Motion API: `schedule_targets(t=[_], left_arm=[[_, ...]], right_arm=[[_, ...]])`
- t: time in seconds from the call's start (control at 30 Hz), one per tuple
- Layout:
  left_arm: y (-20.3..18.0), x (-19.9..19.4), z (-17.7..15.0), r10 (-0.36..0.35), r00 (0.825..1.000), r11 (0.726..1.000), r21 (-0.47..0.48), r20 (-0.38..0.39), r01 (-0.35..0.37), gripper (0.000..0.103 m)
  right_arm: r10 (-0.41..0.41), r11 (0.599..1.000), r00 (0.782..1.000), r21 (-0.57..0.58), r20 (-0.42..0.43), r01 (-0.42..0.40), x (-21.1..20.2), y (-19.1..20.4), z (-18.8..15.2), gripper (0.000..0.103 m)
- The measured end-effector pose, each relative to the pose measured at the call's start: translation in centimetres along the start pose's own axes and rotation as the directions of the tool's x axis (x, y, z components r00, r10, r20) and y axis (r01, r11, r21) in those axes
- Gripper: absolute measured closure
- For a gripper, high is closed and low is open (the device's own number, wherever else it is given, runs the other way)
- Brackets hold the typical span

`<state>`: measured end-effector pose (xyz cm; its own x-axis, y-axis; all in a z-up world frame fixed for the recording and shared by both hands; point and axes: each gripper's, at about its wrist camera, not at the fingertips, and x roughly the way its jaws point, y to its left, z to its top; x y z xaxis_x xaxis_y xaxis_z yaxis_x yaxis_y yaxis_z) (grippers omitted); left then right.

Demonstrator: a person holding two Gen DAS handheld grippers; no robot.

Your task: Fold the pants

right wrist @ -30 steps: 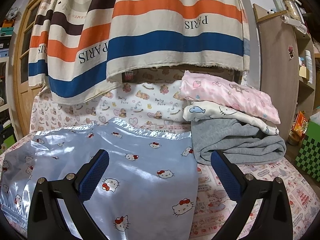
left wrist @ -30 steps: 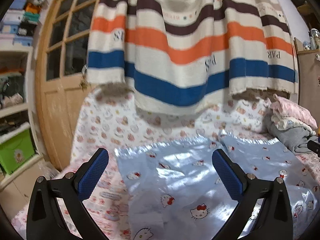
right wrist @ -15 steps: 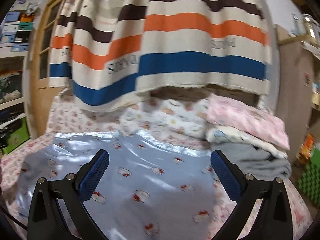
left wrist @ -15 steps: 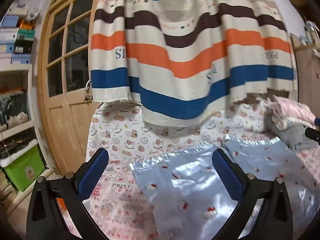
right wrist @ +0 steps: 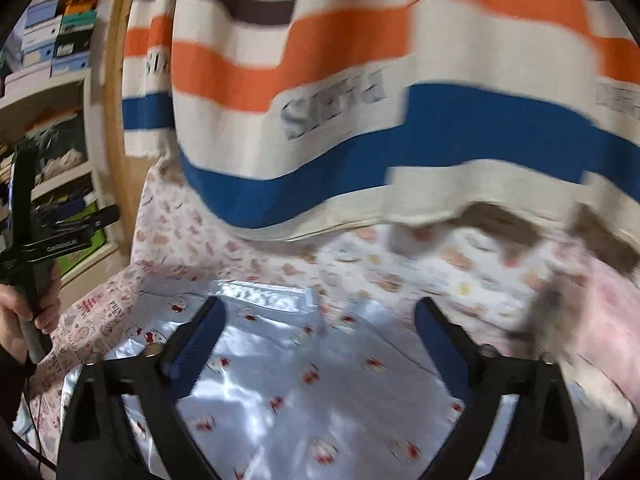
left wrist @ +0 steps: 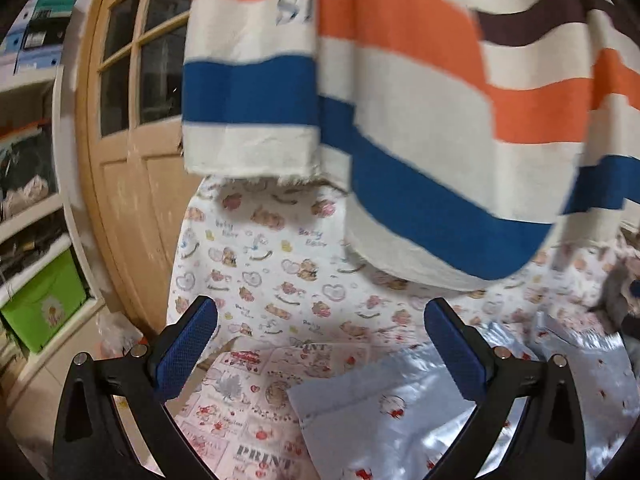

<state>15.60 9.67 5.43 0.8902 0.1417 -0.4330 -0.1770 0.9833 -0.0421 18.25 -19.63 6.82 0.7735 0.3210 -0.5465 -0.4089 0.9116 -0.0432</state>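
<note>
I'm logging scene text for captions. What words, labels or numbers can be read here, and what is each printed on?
"PRINT": on the pink cartoon-printed bed sheet, left wrist view.
"Baby Bear": small blue script on the white bear-printed cotton sheet behind it.
"PARIS", mirrored: on the hanging orange, blue and cream striped curtain, right wrist view.
"S…": cut-off letters on that curtain, left wrist view.
Too blurred to read: shelf box labels, the handle's white marking, other curtain lettering.
</note>
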Motion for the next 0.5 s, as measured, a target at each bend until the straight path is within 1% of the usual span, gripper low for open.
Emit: schedule_targets(t=[0.03,0.1,0.13,0.17,0.2,0.27,0.33,0.37,0.4,0.47,0.5], left_arm=[[0.4,0.5,-0.2,0.004,1.0,1.0,-0.014,-0.01,-0.004,0.0],[1.0,1.7,-0.9,0.01,0.998,1.0,-0.024,-0.065,-0.012,0.0],[1.3,2.0,-1.2,0.013,0.997,0.999,-0.028,-0.077,-0.015,0.0],[1.6,2.4,-1.5,0.031,0.996,0.999,-0.029,-0.085,-0.034,0.0],[1.9,2.7,-1.6,0.051,0.995,0.998,-0.028,-0.09,-0.053,0.0],[2.5,3.1,-1.7,0.081,0.993,0.996,-0.039,-0.09,-0.085,0.0],[3.1,3.7,-1.8,0.112,0.989,0.992,-0.053,-0.098,-0.117,0.0],[3.4,3.9,-1.9,0.114,0.988,0.991,-0.064,-0.108,-0.121,0.0],[3.5,4.2,-2.1,0.109,0.987,0.99,-0.072,-0.121,-0.118,0.0],[3.5,4.9,-2.3,0.093,0.984,0.992,-0.071,-0.151,-0.105,0.0],[3.4,5.1,-2.4,0.086,0.983,0.993,-0.067,-0.16,-0.098,0.0]], right_arm=[[0.03,1.0,0.999,-0.002,-0.027,-0.03,1.7,0.2,0.4,0.014],[0.079,0.997,0.994,0.012,-0.08,-0.078,5.2,0.2,0.8,0.016],[0.096,0.995,0.988,0.021,-0.12,-0.094,7.3,0.1,1.0,0.02],[0.107,0.994,0.983,0.032,-0.149,-0.104,8.9,-0.1,1.1,0.032],[0.127,0.991,0.973,0.054,-0.191,-0.119,11.4,-0.4,1.3,0.038],[0.139,0.989,0.963,0.092,-0.233,-0.12,14.8,-1.1,1.4,0.043],[0.155,0.986,0.949,0.098,-0.274,-0.132,17.7,-1.5,1.4,0.052],[0.16,0.986,0.944,0.099,-0.288,-0.137,18.5,-1.8,1.2,0.057],[0.166,0.985,0.938,0.096,-0.304,-0.143,19.5,-1.9,1.1,0.06],[0.175,0.984,0.933,0.065,-0.314,-0.163,20.4,-1.7,0.7,0.064],[0.177,0.984,0.934,0.04,-0.311,-0.174,20.4,-1.4,0.4,0.064]])
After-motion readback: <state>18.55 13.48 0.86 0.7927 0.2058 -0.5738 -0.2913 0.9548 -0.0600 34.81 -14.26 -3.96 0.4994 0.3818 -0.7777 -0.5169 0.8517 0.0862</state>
